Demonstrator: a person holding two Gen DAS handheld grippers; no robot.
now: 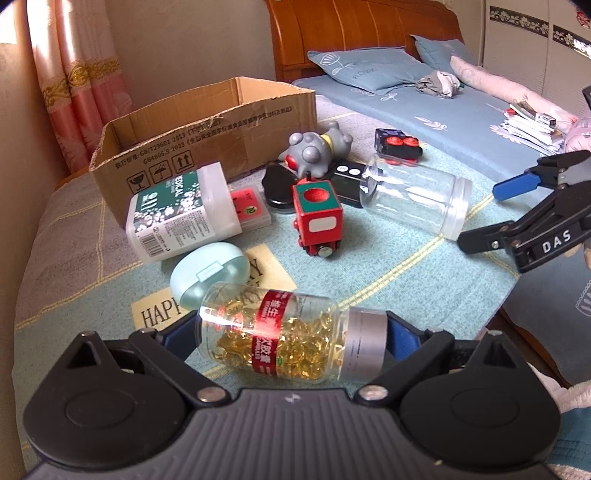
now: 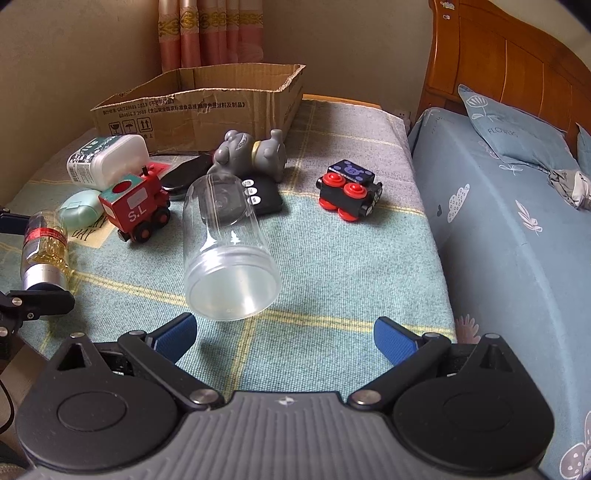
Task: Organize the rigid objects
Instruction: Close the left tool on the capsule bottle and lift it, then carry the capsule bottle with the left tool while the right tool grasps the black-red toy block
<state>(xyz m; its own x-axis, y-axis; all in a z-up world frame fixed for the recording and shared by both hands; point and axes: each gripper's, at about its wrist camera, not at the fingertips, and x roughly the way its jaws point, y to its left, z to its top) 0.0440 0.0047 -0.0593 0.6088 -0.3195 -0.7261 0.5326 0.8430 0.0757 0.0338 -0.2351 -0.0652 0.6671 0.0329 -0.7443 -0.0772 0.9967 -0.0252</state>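
Left gripper (image 1: pixel 291 334) clamps glossy cylindrical capsule bottle (image 1: pixel 280 338), seemingly lifted

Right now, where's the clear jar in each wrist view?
Left wrist: clear jar right of centre, lying on its side, in front of the right gripper.
Right wrist: clear jar centre, mouth facing the camera, just beyond the open fingers.
Shared landmark: red train, left of the jar in both.

A beige wall (image 2: pixel 92 55) meets pink curtains (image 1: pixel 74 74) in the corner. An orange wooden headboard (image 1: pixel 351 33) backs a bed (image 2: pixel 498 240) under a blue leaf-print sheet, with blue pillows (image 1: pixel 369 68). Soft daylight fills the room.
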